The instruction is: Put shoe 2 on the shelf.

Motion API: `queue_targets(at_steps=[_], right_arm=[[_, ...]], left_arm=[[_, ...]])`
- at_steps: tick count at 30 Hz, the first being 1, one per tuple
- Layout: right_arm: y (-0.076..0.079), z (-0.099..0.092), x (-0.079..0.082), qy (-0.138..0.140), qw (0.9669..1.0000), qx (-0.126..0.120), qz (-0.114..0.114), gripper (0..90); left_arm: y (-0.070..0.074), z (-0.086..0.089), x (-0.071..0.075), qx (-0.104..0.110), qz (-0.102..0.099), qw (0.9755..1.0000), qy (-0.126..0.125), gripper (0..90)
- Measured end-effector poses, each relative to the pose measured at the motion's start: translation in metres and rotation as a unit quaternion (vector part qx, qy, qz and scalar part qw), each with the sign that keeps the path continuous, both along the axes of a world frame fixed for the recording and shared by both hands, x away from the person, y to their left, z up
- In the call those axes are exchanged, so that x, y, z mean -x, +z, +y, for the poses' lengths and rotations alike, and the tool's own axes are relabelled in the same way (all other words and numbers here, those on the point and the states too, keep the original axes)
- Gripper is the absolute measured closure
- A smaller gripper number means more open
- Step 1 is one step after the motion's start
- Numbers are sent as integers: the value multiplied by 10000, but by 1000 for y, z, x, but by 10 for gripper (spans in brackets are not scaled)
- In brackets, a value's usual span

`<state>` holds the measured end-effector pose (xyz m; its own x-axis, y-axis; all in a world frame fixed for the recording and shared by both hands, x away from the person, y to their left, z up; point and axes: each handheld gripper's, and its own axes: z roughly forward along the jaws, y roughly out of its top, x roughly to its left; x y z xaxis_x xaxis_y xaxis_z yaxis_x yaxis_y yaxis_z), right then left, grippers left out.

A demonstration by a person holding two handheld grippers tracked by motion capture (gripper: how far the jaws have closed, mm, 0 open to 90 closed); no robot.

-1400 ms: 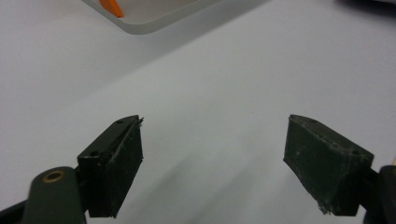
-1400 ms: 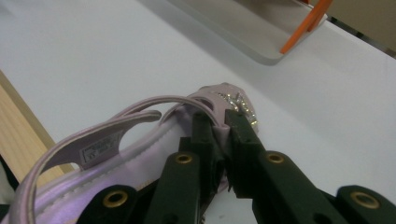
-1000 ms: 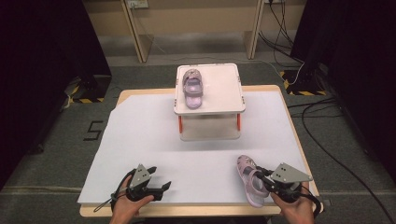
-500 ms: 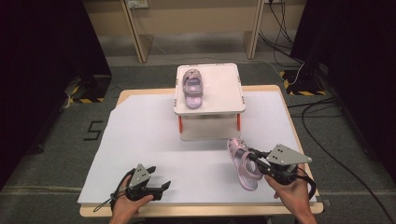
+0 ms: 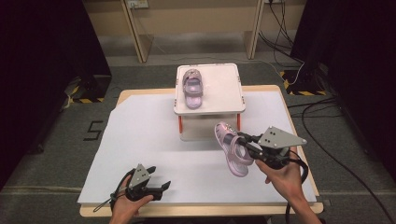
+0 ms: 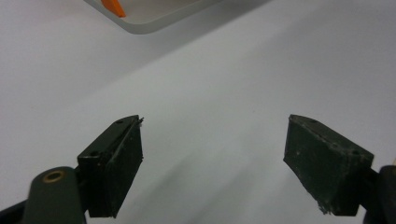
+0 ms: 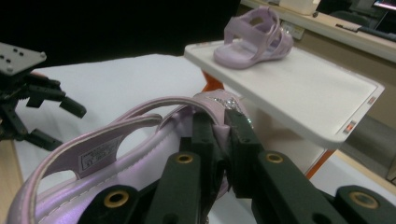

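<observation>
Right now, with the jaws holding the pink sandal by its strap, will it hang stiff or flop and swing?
The pink sandal probably holds its shape: its sole hangs tilted, not folded, from the right gripper. It seems light, since a pinch on one thin strap carries it. It may swing or twist, because the grip sits at one side.

A table [image 5: 140,100] lies under a sheet [image 5: 140,140] that covers most of its top. A raised tray [image 5: 219,93] stands on short legs at the far middle of the table. One sandal [image 5: 192,87] lies on the tray's left part. A second sandal [image 5: 232,148] hangs in the air in front of the tray and slightly to its right, pinched by the right tool [image 5: 243,143], above the sheet. The left tool [image 5: 161,189] rests on the sheet at the near edge, left of centre, well apart from the tray, with nothing between its spread jaws.
</observation>
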<state>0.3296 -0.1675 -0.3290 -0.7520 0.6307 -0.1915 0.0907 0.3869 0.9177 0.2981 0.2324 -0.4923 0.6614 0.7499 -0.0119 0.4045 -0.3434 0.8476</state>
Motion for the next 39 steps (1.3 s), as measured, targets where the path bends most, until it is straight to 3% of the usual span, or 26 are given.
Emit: queue_targets(at_steps=[7, 13, 17, 18, 24, 25, 39], right_arm=[[23, 9, -20, -78, 9997, 67, -242, 840], [34, 17, -56, -393, 9987, 39, -315, 840], [38, 21, -73, -407, 9981, 85, -454, 840], [39, 24, -84, -475, 9980, 101, -415, 839], [41, 33, -112, -652, 9958, 293, -569, 839], [40, 37, -123, -698, 9957, 295, -537, 838], [34, 64, -182, -1020, 9906, 715, -557, 837]], left_arm=[[0, 0, 0, -7, -2, 10000, -6, 188], [0, 0, 0, -13, -12, 10000, -22, 188], [0, -1, 1, -23, -11, 10000, -43, 188], [1, -1, 1, -17, 0, 10000, -34, 188], [1, -1, 1, -2, -8, 10000, -34, 188], [0, -1, 1, 8, -20, 10000, -50, 188], [1, -3, 3, 32, -43, 9999, -97, 188]])
